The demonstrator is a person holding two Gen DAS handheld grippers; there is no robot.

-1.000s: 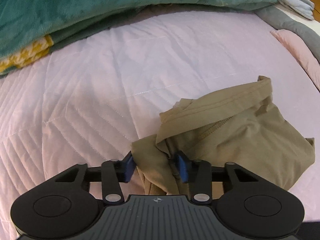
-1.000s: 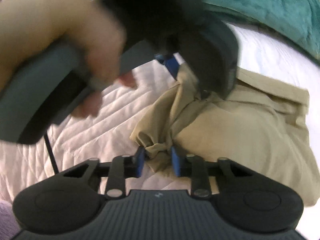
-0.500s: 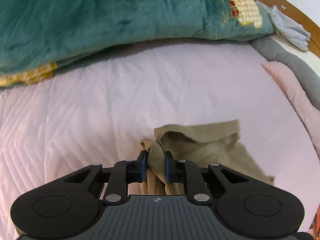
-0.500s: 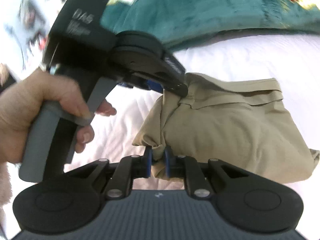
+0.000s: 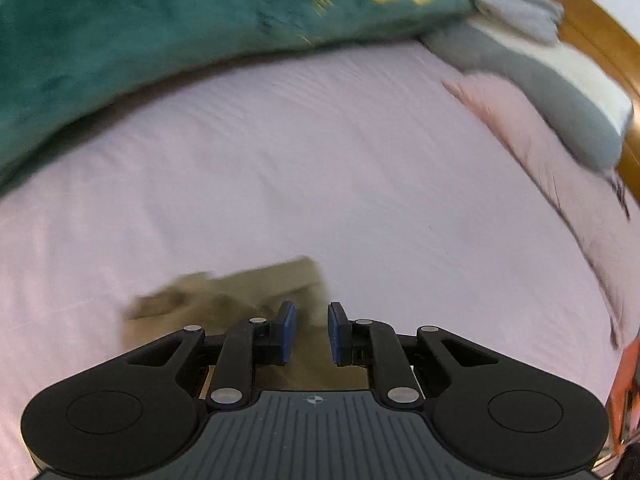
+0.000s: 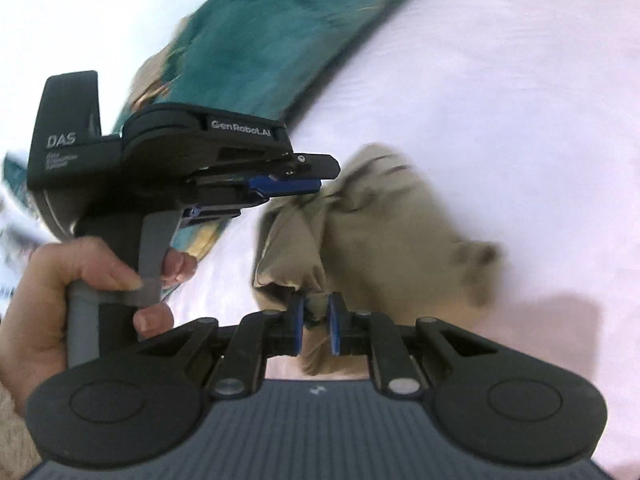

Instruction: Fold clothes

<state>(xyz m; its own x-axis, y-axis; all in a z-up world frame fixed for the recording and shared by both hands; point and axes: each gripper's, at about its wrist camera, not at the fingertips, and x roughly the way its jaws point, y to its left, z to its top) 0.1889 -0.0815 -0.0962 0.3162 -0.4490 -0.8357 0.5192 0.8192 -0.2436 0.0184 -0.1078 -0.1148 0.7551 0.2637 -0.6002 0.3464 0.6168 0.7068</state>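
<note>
My right jaws (image 6: pixel 316 322) are clenched on a bunched fold of the khaki garment (image 6: pixel 372 232); the two blue pads press the cloth from both sides. My left jaws (image 5: pixel 310 332) have just been closing, and in the left wrist view the same khaki cloth (image 5: pixel 224 292) passes between the pads, which stand close together, so I grasp it there too. In the right wrist view the left gripper (image 6: pixel 288 186) is up and to the left of my right jaws, and its blue pads meet the upper corner of the garment. The cloth hangs crumpled between the two grips and spreads to the right of my right jaws, blurred at its far edge. Under it lies the pale pink bed cover (image 5: pixel 320 168). The person's hand (image 6: pixel 80 292) holds the grey handle of the left gripper, to the left of my right jaws. Beyond both jaws, at the far side of the bed, lies a teal blanket (image 5: pixel 140 28) with yellow patches. Far right of my left jaws I see a grey pillow (image 5: pixel 560 100) and a wooden bed frame (image 5: pixel 592 28).
</note>
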